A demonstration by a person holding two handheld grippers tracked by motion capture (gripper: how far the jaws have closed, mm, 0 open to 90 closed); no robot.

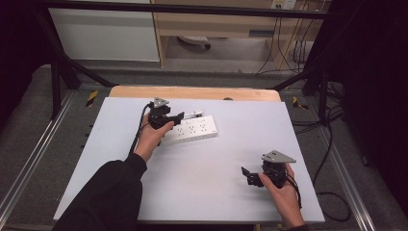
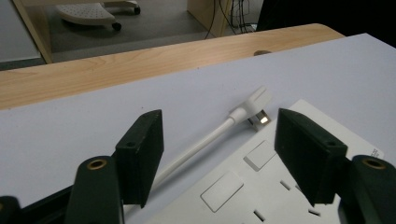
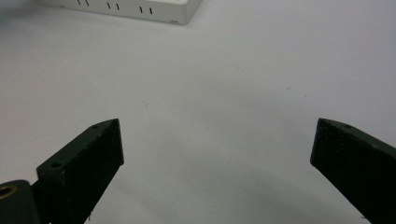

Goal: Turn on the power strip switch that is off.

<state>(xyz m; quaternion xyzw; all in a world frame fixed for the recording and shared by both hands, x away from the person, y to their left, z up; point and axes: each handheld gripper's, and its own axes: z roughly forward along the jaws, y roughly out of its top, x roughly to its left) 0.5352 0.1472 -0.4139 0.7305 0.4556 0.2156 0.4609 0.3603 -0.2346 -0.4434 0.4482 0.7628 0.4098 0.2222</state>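
Note:
A white power strip [image 1: 192, 129] lies flat on the white table top [image 1: 202, 192], a little left of centre. My left gripper [image 1: 178, 118] is at the strip's left end. In the left gripper view its jaws [image 2: 219, 123] stand apart over the strip's end [image 2: 247, 186]. A white cable [image 2: 196, 144] and its plug [image 2: 254, 105] lie between them, and neither pad touches anything. My right gripper [image 1: 248, 176] rests near the front right of the table. Its jaws [image 3: 218, 128] are wide open over bare surface, with the power strip [image 3: 140, 9] farther off.
A wooden strip [image 1: 192, 92] borders the far edge of the table top. Black frame bars [image 1: 62, 72] stand at the back corners. Cables trail on the floor [image 1: 332, 192] at the right. Beyond the table are a cabinet and a rolling chair base [image 1: 195, 41].

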